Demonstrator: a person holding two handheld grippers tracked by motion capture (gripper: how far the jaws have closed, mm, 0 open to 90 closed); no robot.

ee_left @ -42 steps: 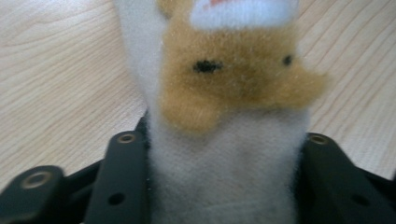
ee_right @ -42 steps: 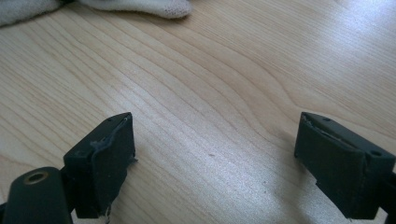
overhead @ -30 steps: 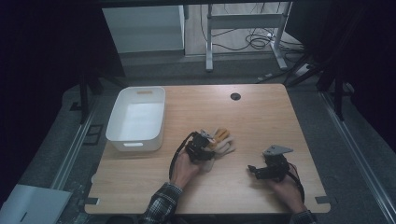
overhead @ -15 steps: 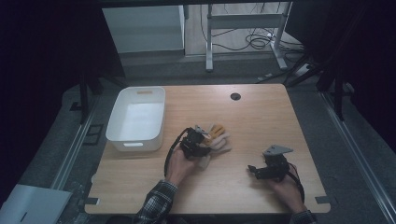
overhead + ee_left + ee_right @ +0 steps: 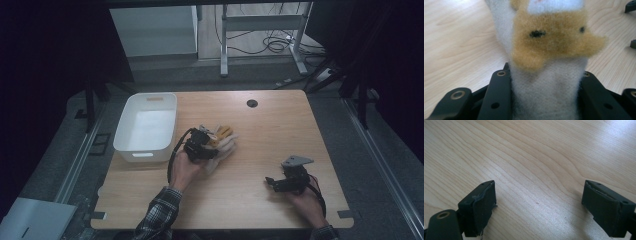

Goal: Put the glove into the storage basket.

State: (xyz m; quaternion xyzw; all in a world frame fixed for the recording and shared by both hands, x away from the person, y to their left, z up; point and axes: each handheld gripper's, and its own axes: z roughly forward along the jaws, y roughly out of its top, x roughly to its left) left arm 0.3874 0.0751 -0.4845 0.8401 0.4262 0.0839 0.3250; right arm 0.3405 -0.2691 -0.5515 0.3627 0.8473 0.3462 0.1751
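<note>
- Left gripper [image 5: 212,145] is clamping a plush toy [image 5: 549,50], its white body squeezed between the jaws, tan patch just ahead.
- Right gripper [image 5: 272,182] is resting wide open, nothing between, on the table [image 5: 280,125].
- Bin [image 5: 146,127] is sitting just beside the left gripper; probably the target.
- Keep squeezing firmly, lifting clear of the rim before releasing.

one plush toy [image 5: 223,141], one white bin [image 5: 146,126], two hand-held grippers
</note>
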